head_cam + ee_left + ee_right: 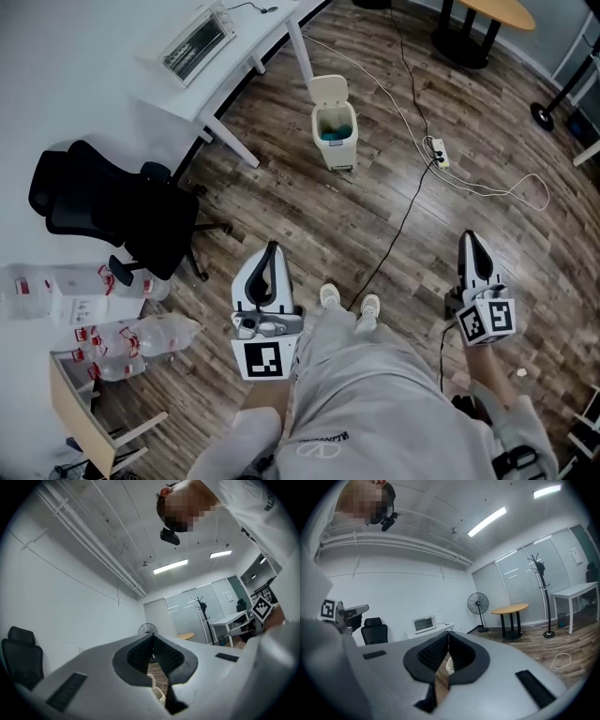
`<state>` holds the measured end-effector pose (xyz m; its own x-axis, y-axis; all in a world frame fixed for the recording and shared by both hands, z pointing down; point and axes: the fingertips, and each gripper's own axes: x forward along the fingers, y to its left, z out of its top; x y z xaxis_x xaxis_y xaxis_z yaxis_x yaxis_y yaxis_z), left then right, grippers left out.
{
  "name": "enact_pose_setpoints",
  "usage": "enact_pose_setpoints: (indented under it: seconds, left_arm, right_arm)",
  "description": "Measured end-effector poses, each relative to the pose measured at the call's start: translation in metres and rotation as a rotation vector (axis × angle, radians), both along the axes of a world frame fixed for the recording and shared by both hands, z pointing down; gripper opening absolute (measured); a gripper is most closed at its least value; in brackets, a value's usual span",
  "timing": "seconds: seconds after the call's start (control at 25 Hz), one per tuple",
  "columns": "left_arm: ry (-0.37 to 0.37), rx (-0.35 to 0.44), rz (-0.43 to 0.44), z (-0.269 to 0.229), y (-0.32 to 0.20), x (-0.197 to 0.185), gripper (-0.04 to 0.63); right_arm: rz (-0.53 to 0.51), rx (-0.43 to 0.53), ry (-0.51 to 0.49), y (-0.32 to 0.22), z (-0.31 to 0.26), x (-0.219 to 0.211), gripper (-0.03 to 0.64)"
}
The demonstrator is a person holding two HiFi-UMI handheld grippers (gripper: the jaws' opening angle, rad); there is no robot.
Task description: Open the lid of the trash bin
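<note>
Even bright indoor light from ceiling strip lamps [170, 566]; soft shadows on wooden floor [309, 225]. Both gripper views fisheye, dark vignetted corners. Head view sharp.

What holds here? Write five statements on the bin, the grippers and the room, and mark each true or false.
1. The trash bin has its lid raised. True.
2. The left gripper grips the lid. False: it is well away from the bin, jaws together on nothing.
3. The right gripper has its jaws together. True.
4. In the head view the office chair stands right of the bin. False: it stands left, by the white table.
5. A power strip lies on the floor right of the bin. True.
</note>
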<state>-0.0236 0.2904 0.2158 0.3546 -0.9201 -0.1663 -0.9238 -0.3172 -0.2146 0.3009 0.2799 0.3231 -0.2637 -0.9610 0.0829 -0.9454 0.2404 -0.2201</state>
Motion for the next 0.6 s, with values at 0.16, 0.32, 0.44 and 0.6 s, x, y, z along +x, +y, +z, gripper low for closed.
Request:
enact_pose_setpoints:
  seconds: [0.16,0.32,0.44,0.6]
  left_arm:
    - [-0.004,0.003,0.008,-0.003,0.012,-0.003,0.0]
    - [0.004,-0.012,0.023,0.003,0.018,-0.009,0.0]
    - [0.02,-0.023,0.04,0.004,0.018,-0.015,0.0]
    - [0.046,-0.02,0.074,-0.004,0.023,-0.029,0.0]
  right_arm:
    - [0.003,-0.038,0.003,0.014,0.013,0.0,0.017]
    - [0.004,-0.067,0.004,0.024,0.025,-0.009,0.017]
    - [0.004,-0.079,0.004,0.03,0.028,-0.022,0.017]
    - [0.009,-0.096,-0.016,0.043,0.025,-0.046,0.017]
